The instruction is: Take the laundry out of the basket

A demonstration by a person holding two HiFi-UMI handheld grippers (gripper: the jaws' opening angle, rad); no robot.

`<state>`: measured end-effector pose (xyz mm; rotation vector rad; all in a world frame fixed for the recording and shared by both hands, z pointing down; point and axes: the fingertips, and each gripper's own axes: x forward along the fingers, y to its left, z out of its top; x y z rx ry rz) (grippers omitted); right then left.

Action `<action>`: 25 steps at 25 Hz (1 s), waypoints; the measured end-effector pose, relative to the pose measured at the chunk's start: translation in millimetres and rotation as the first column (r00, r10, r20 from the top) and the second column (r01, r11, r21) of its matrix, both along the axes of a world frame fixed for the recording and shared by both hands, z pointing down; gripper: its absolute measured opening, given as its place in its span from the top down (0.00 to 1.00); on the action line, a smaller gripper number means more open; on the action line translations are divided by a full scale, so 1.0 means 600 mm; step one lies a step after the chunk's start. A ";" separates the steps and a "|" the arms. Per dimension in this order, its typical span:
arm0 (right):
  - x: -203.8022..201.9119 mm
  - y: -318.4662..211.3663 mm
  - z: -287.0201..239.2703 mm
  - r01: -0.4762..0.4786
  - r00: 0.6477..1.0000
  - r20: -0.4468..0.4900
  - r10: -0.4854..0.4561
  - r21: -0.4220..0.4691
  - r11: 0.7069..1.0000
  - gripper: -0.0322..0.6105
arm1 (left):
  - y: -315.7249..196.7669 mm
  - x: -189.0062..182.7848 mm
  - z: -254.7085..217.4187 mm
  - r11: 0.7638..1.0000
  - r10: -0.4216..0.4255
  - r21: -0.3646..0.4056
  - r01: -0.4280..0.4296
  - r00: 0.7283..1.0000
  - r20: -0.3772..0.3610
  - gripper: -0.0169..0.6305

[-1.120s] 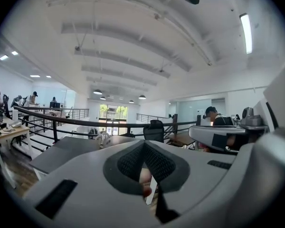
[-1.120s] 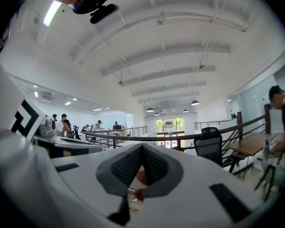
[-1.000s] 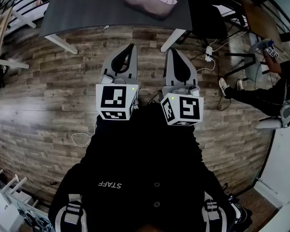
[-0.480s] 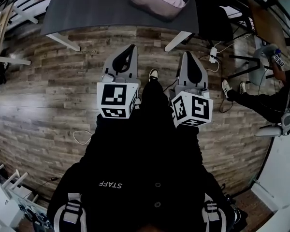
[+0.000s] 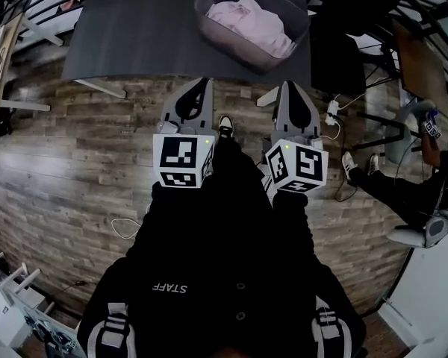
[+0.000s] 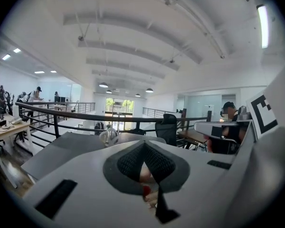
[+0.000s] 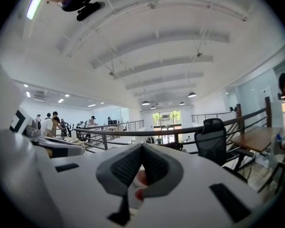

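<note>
A grey basket (image 5: 209, 10) with pink laundry (image 5: 254, 24) in it stands on the dark grey table (image 5: 134, 28) at the top of the head view. My left gripper (image 5: 203, 83) and right gripper (image 5: 288, 86) are held side by side over the wooden floor, with their tips at the table's near edge, short of the basket. Both are shut and hold nothing. In the left gripper view the closed jaws (image 6: 143, 144) point level across the tabletop. In the right gripper view the closed jaws (image 7: 141, 145) do the same. The basket is mostly hidden behind them.
A black office chair (image 5: 343, 43) stands right of the table. A seated person (image 5: 403, 192) is at the far right. A power strip with cables (image 5: 333, 110) lies on the floor. A railing (image 6: 61, 113) runs behind the table.
Both grippers have moved forward from mid-floor to the table's near edge. The table and basket have slid lower and come closer in the head view. A shoe now shows between the grippers.
</note>
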<state>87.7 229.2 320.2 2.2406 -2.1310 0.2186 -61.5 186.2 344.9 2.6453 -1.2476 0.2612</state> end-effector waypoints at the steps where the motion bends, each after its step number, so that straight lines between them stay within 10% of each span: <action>1: 0.014 -0.028 0.000 0.006 1.000 0.000 -0.006 -0.002 1.000 0.93 | -0.026 0.016 -0.001 1.000 -0.001 0.003 0.001 1.000 0.000 0.98; 10: 0.110 -0.250 -0.006 0.077 0.997 0.006 -0.077 -0.017 0.997 0.93 | -0.231 0.138 -0.015 0.999 -0.009 0.036 0.008 0.999 0.035 0.98; 25: 0.150 -0.370 0.081 0.103 0.995 0.031 -0.100 -0.170 0.980 0.93 | -0.348 0.185 0.078 0.994 0.041 -0.109 -0.031 0.995 0.090 0.98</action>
